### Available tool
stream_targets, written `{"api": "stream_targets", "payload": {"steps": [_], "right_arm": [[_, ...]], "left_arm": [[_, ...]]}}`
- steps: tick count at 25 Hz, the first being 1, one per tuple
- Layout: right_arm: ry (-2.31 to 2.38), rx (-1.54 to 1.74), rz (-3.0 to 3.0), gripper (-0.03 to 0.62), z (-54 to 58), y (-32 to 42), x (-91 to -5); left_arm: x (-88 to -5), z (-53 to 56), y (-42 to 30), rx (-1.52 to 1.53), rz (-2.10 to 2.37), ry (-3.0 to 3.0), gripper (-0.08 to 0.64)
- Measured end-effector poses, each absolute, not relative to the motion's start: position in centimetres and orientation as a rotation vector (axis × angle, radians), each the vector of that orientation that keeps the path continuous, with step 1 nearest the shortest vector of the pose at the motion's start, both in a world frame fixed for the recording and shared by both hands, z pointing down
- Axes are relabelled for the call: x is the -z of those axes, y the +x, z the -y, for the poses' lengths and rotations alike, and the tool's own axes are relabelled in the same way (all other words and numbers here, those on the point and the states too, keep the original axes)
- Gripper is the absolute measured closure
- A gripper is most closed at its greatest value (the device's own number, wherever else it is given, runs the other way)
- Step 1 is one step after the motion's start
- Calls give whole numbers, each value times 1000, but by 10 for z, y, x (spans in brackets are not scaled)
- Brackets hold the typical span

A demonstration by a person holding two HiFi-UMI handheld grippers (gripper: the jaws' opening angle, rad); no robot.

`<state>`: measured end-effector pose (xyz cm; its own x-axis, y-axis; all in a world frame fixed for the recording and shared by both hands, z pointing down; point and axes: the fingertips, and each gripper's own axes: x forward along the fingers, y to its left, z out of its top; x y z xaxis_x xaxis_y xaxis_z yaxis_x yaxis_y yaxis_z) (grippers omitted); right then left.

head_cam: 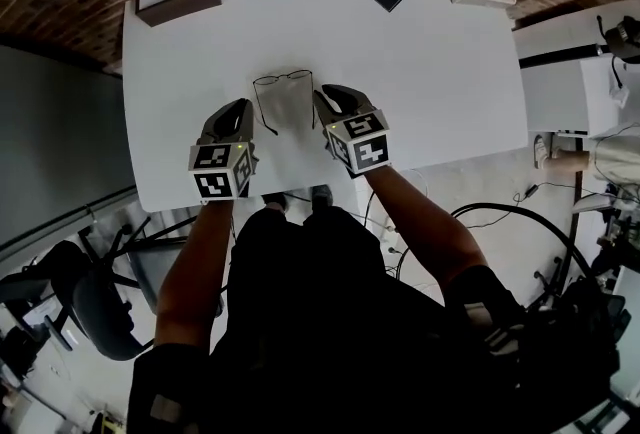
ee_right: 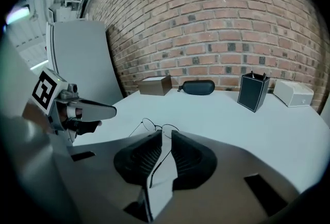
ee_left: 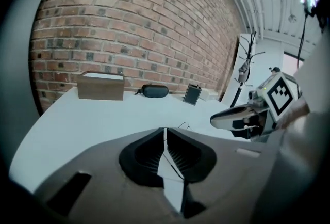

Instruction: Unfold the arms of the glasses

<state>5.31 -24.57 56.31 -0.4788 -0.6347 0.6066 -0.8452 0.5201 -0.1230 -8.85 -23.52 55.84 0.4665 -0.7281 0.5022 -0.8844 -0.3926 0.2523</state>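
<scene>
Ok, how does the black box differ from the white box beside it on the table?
The black box is tall and upright, the white box low and flat. The black box is open on top with something poking out; the white box looks closed. Both sit at the table's far edge, by the brick wall.

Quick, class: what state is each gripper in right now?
Left gripper: closed on one arm of the glasses.
Right gripper: jaws apart, the other arm running between them, not clamped.
</scene>
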Motion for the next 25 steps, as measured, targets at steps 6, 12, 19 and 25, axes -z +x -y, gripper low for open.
{"api": "stream_targets", "payload": {"steps": [6, 12, 19, 25], "right_arm": [[1207, -545, 2368, 566, 236, 60, -521], [1145, -504, 2440, 574, 210, 64, -491], [1110, -477, 2533, 580, 175, 69, -455], [1070, -429, 2574, 581, 150, 80, -442]], "left_arm": [[-521, 202, -88, -249, 1353, 2244, 548], [-480, 169, -79, -141, 1398, 2258, 549], [-449, 125, -71, -140, 1437, 2313, 549], [-428, 95, -62, -68, 1470, 2294, 549]]}}
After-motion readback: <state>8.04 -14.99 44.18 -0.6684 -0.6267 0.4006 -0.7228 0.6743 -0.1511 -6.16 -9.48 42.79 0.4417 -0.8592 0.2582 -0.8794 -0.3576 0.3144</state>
